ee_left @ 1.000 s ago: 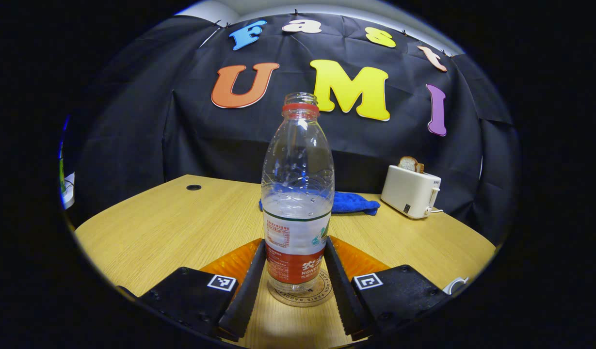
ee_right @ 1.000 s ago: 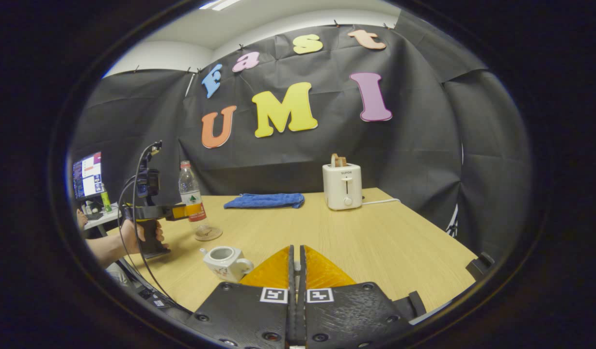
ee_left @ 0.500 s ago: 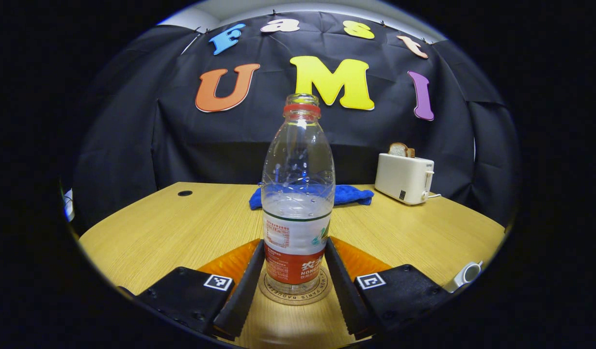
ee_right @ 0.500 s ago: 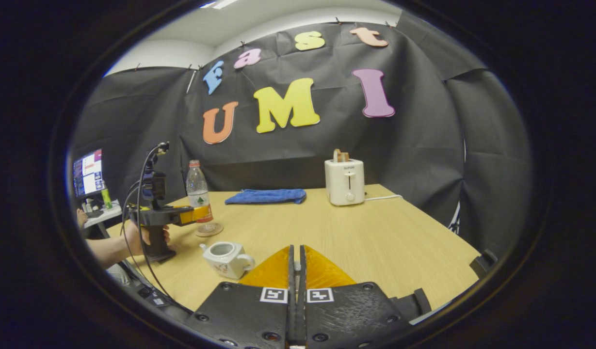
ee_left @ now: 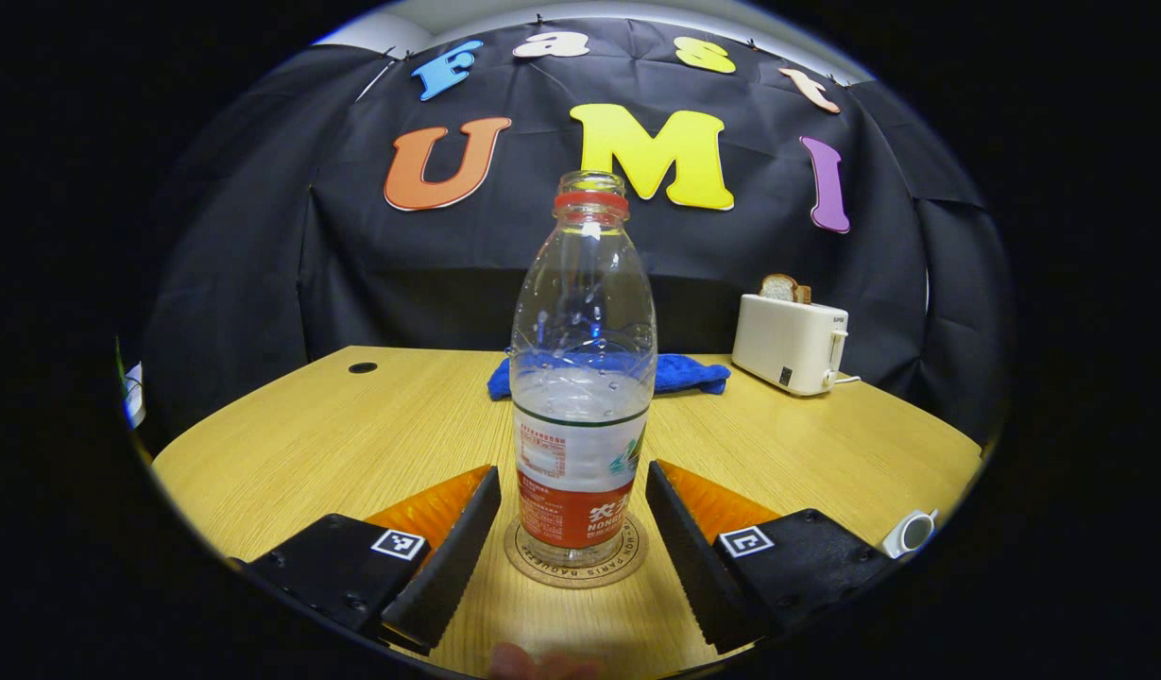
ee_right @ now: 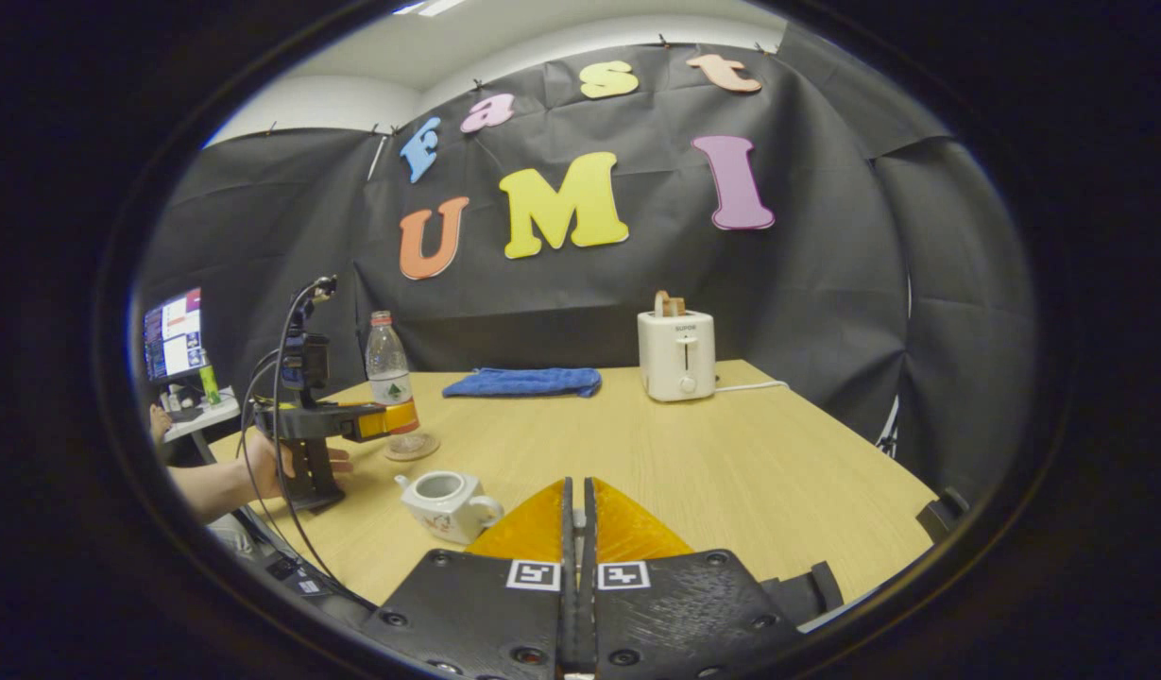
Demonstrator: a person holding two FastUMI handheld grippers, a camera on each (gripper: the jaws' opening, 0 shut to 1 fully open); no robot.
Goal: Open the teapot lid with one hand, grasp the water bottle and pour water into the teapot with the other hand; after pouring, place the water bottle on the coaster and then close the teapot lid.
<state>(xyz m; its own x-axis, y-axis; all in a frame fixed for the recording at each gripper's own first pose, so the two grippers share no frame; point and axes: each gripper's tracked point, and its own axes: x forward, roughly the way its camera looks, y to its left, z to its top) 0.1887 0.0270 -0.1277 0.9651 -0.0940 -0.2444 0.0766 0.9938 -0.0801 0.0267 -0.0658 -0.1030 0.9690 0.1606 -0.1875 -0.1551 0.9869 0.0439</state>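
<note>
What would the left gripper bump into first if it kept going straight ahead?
Most likely the water bottle, which stands on the coaster right between the left gripper's open fingers. Past it lie a blue cloth and the booth wall.

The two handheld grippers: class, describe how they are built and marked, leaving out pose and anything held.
The left gripper has black blocks, each with a square black-and-white tag, orange wedge panels and two long fingers with ridged inner faces. In the right gripper view it has a black pistol handle, a camera on top and looping black cables. The right gripper has the same black blocks, tags and orange wedges.

The left gripper [ee_left: 572, 529] jaws have let go of the water bottle [ee_left: 582, 378].
</note>
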